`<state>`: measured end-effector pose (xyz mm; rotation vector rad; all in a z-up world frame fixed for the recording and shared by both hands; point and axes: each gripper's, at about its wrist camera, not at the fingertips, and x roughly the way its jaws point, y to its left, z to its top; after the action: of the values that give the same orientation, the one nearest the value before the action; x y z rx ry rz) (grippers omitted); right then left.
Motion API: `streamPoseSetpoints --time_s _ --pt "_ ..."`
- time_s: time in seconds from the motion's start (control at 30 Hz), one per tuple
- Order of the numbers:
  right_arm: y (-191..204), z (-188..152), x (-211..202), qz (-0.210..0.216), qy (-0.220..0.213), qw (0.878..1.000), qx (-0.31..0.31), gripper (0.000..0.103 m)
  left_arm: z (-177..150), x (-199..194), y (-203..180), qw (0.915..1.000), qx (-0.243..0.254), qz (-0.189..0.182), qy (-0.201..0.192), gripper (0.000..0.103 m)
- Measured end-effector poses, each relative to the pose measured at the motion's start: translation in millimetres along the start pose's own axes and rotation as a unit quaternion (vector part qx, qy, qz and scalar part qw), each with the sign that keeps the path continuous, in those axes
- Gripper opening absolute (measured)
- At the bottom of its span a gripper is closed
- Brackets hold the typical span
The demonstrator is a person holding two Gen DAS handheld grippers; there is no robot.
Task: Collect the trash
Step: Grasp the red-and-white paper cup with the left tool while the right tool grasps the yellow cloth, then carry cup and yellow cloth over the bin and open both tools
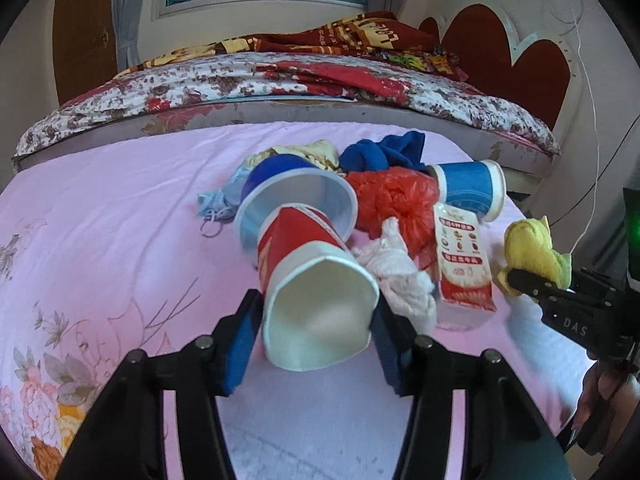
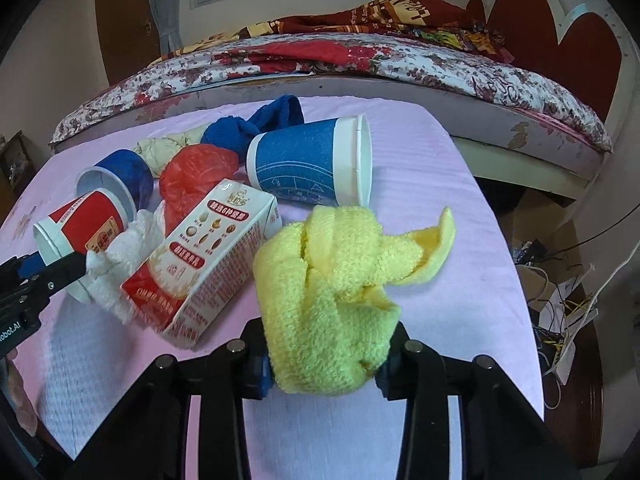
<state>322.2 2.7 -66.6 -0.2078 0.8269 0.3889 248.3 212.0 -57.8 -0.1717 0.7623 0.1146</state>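
Pink cloth (image 1: 100, 208) covers the table where we work, and the trash sits heaped toward its far edge. Our left gripper (image 1: 318, 316) has its pads pressed on either side of the red paper cup (image 1: 308, 280), squeezing the mouth out of round; the cup lies on its side nearer our edge, its base poking into a blue cup (image 1: 288, 196). Our right gripper (image 2: 326, 360) pinches the yellow cloth (image 2: 332, 284), near the right edge. We judge both grips just made, so lifting comes next. We should raise the cup slowly and draw it back out of the blue cup, keeping clear of the white rag (image 1: 400, 280) and the carton (image 1: 464, 268) beside it, without crushing it further.
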Motion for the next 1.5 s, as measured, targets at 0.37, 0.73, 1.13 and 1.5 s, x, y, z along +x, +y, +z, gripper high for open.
streamPoseSetpoints --time_s 0.37,0.73,1.13,1.5 --pt "1 -20 -45 -0.006 -0.022 1.0 -0.006 0.04 -19 -37 -5 0.9997 0.02 -0.002 -0.014 0.051" --pt "-11 -63 -112 -0.019 -0.039 0.999 0.011 0.04 -48 -81 -38 0.9976 0.055 -0.036 -0.021 0.051" --pt "-54 -127 -174 -0.056 -0.044 0.996 0.05 0.04 -76 -104 -96 0.9898 0.109 -0.09 -0.017 0.051" --pt "-115 -185 -202 -0.099 -0.025 0.99 0.094 0.04 -94 -108 -155 0.9792 0.154 -0.132 -0.008 0.051"
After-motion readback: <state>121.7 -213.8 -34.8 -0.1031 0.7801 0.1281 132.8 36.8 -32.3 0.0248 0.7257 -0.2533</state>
